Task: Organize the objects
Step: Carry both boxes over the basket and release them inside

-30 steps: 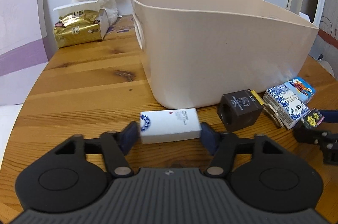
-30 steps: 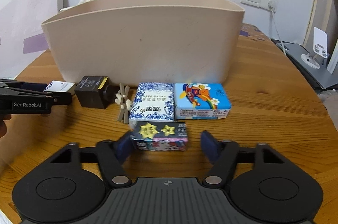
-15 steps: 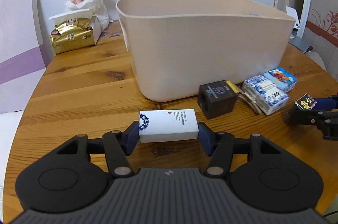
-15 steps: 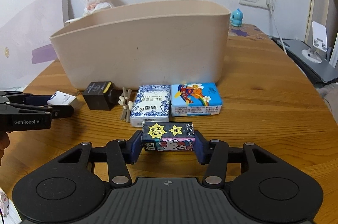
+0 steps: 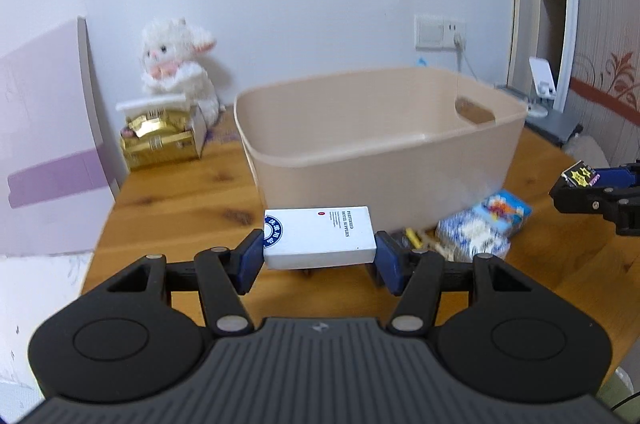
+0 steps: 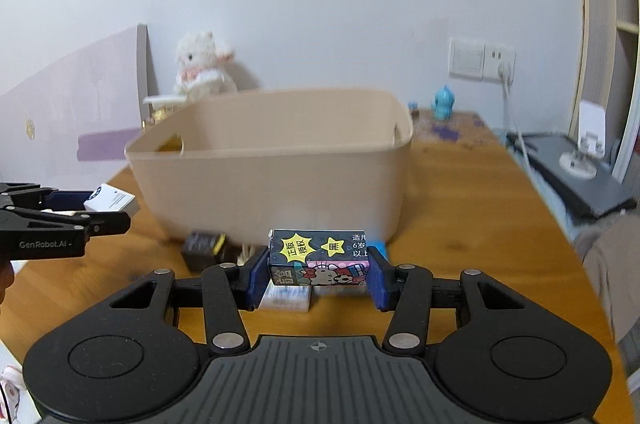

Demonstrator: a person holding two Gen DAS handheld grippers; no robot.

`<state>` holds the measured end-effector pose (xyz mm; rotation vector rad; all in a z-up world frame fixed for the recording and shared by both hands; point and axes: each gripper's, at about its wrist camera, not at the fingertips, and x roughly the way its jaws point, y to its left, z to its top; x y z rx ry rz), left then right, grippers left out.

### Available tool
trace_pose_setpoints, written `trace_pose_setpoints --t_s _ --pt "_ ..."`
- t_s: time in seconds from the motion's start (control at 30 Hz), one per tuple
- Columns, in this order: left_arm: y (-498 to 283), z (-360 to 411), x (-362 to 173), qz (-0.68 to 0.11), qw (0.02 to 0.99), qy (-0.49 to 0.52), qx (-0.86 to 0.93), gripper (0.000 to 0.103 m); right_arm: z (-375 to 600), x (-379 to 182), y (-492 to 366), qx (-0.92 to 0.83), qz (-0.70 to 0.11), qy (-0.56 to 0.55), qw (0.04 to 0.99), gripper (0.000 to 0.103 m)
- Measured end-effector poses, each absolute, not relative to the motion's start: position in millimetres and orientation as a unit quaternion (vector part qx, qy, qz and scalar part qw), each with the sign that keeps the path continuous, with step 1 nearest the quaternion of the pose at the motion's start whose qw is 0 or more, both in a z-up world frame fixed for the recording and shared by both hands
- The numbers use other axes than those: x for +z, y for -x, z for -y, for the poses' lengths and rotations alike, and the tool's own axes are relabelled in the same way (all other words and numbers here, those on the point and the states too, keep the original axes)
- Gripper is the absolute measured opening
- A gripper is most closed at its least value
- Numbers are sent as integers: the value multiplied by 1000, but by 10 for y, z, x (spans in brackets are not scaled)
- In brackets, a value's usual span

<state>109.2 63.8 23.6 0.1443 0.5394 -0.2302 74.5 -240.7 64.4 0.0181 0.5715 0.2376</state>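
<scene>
My left gripper (image 5: 319,256) is shut on a white box (image 5: 318,238) with a blue round logo and holds it above the table, in front of the beige tub (image 5: 380,144). My right gripper (image 6: 318,274) is shut on a dark cartoon box (image 6: 318,258) with yellow stars, held above the table in front of the tub (image 6: 272,168). On the table by the tub lie a black cube (image 6: 202,249), a blue-and-white patterned pack (image 5: 472,236) and a blue cartoon pack (image 5: 506,210). The right gripper shows in the left wrist view (image 5: 588,190); the left gripper shows in the right wrist view (image 6: 108,214).
A white plush lamb (image 5: 176,64) and a gold tissue pack (image 5: 160,140) stand at the back left of the wooden table (image 6: 472,208). A small blue figurine (image 6: 444,103) and a grey device (image 6: 576,176) are at the right. A purple-white panel (image 5: 44,128) leans at the left.
Both grippers have risen with their boxes, and the tub's open inside now shows. The right gripper closed on the cartoon box at the start of this span.
</scene>
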Motion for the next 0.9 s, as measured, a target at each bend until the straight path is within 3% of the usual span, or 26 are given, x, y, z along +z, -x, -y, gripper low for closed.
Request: trace_pose_setpoints --t_s 0.43,0.9 --pt "-1370 -464 838 -203 969 -82 -113 61 2630 1163 -1102 97 -213 -10 972 47" --pt "-2152 -49 717 -263 955 -94 -103 61 2648 1262 -1863 91 -215 -14 972 47"
